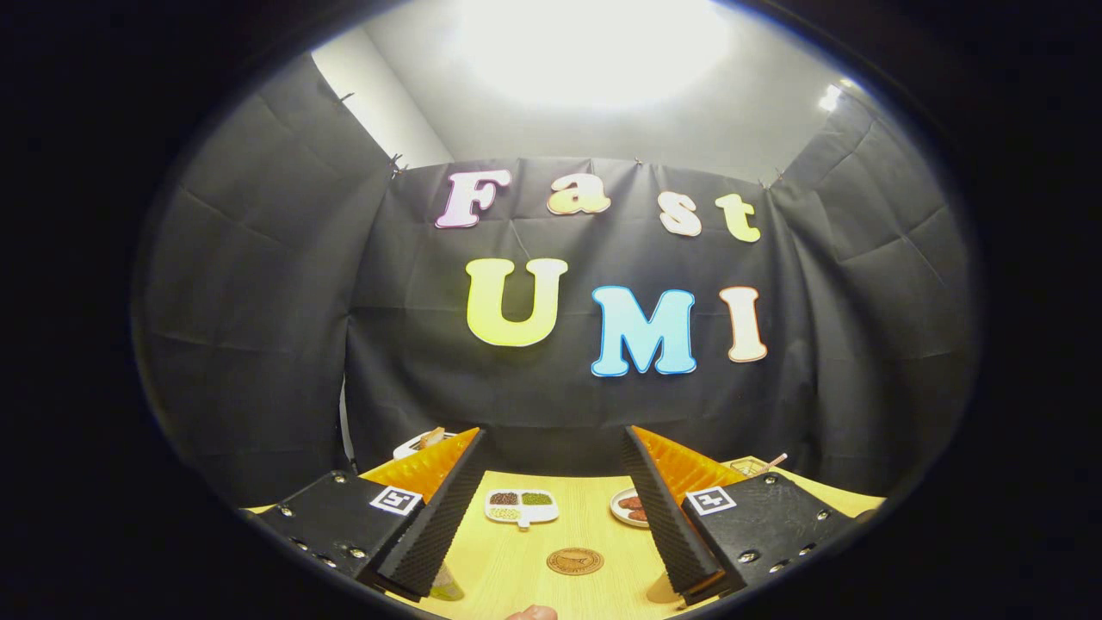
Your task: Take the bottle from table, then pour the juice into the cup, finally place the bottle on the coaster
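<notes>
Centrally, the coaster (574, 561), a round brown disc, lies flat on the wooden tabletop (516, 560) between the two fingers. Gripper (551, 443) jaws stand wide apart, nothing held between them. A greenish object (446, 587), possibly the bottle or cup, peeks out below the left finger near the table's near edge; identity cannot be told. Beyond the coaster, toward the far edge, sits a white divided dish (521, 506) with dark and green fillings. Right of it, a small plate (628, 506) with reddish food is partly hidden by the right finger.
</notes>
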Available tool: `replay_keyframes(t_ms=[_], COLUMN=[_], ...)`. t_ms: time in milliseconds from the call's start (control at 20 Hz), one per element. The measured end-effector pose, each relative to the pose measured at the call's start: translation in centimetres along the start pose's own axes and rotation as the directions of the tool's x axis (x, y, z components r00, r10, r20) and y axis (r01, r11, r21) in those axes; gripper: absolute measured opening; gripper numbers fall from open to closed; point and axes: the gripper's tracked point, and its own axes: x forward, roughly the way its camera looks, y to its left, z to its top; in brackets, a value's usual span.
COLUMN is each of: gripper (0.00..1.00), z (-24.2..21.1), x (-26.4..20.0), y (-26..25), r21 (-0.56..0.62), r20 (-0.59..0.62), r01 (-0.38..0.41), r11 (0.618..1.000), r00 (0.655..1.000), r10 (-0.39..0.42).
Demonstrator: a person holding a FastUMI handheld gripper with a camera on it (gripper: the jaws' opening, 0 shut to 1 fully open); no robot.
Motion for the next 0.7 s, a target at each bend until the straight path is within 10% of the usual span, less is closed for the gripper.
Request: replay_keyframes(t_ms=[700], gripper=[0.96], z=[-4.0], x=[0.5], y=[5.7], r21=[0.005], r20=[-0.024], r01=[-0.055], r11=[0.998], r00=[0.998], r10=[0.055])
